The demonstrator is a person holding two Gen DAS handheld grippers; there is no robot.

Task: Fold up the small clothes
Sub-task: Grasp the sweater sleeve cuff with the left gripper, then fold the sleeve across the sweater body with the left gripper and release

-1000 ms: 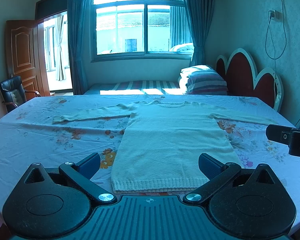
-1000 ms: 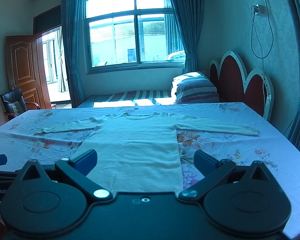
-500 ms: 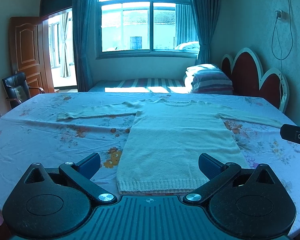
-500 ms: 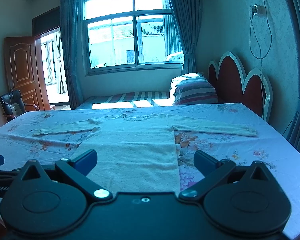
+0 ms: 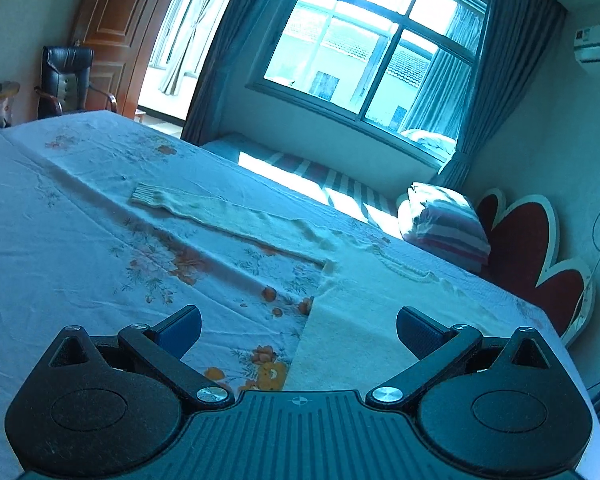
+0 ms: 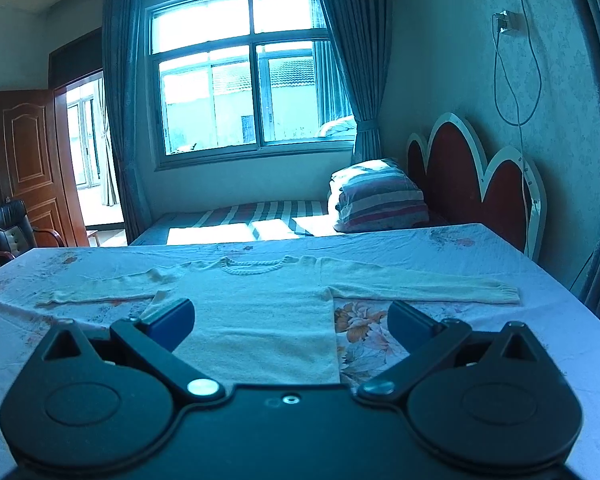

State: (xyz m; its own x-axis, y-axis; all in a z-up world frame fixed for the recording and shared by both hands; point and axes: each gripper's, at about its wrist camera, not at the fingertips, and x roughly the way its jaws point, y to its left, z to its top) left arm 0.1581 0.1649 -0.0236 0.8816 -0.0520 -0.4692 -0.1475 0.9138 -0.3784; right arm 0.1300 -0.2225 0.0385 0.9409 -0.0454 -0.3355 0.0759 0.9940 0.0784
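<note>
A cream knit sweater (image 6: pixel 256 316) lies flat on the flowered tablecloth (image 6: pixel 500 344), both sleeves spread out sideways. In the left wrist view its body (image 5: pixel 364 320) lies between my fingers and its left sleeve (image 5: pixel 220 216) stretches to the upper left. My left gripper (image 5: pixel 298 330) is open and empty above the sweater's left side edge. My right gripper (image 6: pixel 290 320) is open and empty above the sweater's body, with the right sleeve (image 6: pixel 420 286) just beyond it.
A bed with a striped folded quilt (image 6: pixel 380 200) and a red headboard (image 6: pixel 472 192) stands behind the table. A black chair (image 5: pixel 66 80) and a wooden door (image 6: pixel 28 160) are at the far left. A cable (image 6: pixel 516 64) hangs on the right wall.
My left gripper has moved forward over the sweater, swung left and tilted, now facing the left sleeve. My right gripper has moved forward over the sweater's body. Both stay open.
</note>
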